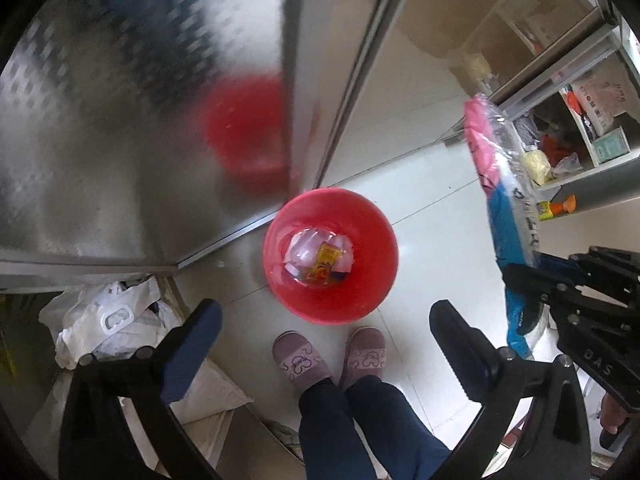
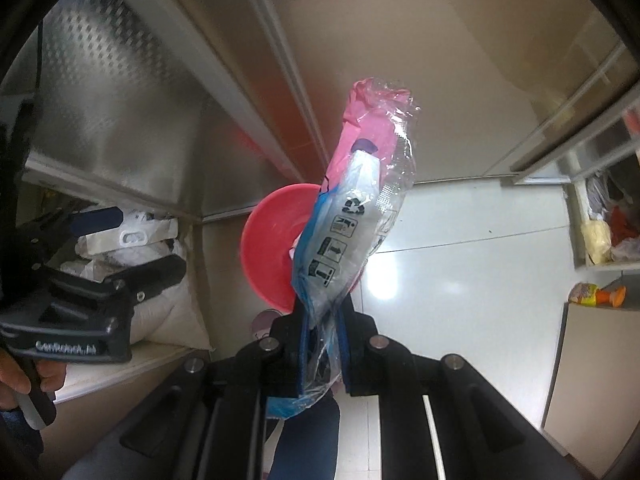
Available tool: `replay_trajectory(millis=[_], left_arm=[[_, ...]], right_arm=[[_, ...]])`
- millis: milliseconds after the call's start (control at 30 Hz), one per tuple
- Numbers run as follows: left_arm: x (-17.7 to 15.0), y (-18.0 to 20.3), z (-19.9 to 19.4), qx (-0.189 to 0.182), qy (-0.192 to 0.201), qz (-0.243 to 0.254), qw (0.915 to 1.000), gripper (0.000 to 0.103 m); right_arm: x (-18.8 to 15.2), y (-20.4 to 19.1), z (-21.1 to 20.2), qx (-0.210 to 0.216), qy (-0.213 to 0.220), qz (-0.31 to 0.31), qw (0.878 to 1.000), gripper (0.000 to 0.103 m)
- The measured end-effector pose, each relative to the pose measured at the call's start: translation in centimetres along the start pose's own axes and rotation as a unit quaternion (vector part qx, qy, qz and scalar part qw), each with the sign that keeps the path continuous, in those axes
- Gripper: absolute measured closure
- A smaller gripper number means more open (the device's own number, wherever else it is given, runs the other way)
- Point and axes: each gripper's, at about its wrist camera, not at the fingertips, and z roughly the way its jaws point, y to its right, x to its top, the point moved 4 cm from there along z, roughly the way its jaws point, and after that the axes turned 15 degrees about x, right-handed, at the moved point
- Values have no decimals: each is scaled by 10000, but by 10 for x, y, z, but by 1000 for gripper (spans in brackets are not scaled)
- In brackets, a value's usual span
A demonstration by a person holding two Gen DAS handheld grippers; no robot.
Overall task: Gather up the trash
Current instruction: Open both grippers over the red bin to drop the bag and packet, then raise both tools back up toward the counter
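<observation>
Steel cabinet panels fill the left of the left wrist view, with a blurred red reflection on them. Below, white plastic bags lie crumpled in a low recess. The left gripper points almost straight down, its jaws spread wide with nothing between them; only the pale tiled floor and a person's pink slippers show in the gap. Just ahead of the slippers stands a red bin on the floor, against the cabinet corner, holding clear plastic and a yellow wrapper. To the right, the right gripper is pressed together, pinching the lower end of a crumpled pink-and-blue plastic package. The package hangs in the air, to the right of the bin in the left view and partly in front of it in the right view. Farthest right, open shelves hold assorted clutter.
</observation>
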Motion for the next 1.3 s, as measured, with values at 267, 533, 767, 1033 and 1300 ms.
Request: replay_trajectory(millis=[267,533,767,1033,1300], left_arm=[[-16,-26,22,243,-174,-199,9994,0],[-29,-42,31,194,-311,-455,9983,0],[-33,-40,16,274,-215,-406,9986,0],[-33,-44,-44,255,11,-377,9990,0],[-26,-54,-158,229,404,-424,9980,0]], right_arm=[[3,-9,53,151,-418,-297,9986,91],[5,-11,85,-22,-701,-224,9973,75],[4,-12,70,124,-590,-77,9982,24],[1,-31,16,275,-208,-169,9993,17],[4,-67,-88,130,284,-372,9988,0]])
